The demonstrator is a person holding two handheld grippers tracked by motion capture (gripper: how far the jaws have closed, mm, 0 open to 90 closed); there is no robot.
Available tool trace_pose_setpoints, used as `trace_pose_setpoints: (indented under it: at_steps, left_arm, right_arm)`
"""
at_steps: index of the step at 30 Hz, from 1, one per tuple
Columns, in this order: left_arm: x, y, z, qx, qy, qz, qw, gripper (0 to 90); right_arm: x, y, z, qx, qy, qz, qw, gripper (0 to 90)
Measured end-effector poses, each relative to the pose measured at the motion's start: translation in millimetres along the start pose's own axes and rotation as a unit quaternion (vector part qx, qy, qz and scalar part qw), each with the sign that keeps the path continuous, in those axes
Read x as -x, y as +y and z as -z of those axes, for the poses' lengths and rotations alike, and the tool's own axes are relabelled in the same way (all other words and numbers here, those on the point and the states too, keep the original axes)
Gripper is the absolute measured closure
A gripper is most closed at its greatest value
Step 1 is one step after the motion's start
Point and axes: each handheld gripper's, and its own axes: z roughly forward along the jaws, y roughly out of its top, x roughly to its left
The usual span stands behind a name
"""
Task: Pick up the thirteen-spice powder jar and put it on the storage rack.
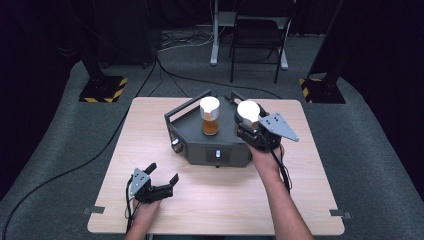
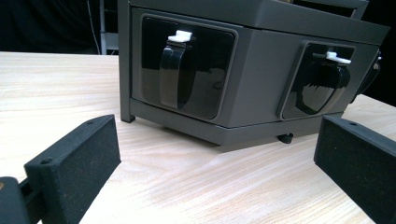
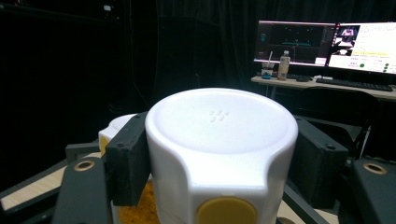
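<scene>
Partly hidden by its black pads, the white-lidded jar (image 3: 223, 154) sits clamped in the right gripper (image 1: 250, 122) above the right end of the dark grey machine (image 1: 210, 145); its amber contents barely show. Beside it a second jar (image 1: 210, 116) stands on the machine. Nearer than the machine, the left gripper (image 1: 162, 175) rests released on the pale wooden table (image 1: 240, 205). Black curtains and grey carpet surround them.

Grey carpet (image 1: 360, 165), dark bg, chair (image 1: 256, 35)

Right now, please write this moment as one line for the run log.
right tongs: shut on white-lidded jar, over dark grey tray | left tongs: open, holding nothing, above table | second jar: standing in tray
</scene>
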Motion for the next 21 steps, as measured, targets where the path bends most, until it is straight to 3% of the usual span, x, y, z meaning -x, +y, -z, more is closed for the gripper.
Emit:
trace_pose_setpoints:
  at_steps: [11,21]
  left_arm:
    - [-0.1,-0.3,0.2,0.001,0.0,0.001,1.0,0.1]
    - [-0.7,-1.4,0.7,0.005,-0.002,0.003,1.0,0.1]
  right_arm:
    - [-9.6,-7.5,-21.4,-0.008,-0.02,0.003,0.9998,29.9]
    - [-11.6,-12.1,-39.2,-0.025,-0.029,-0.01,0.9992,29.9]
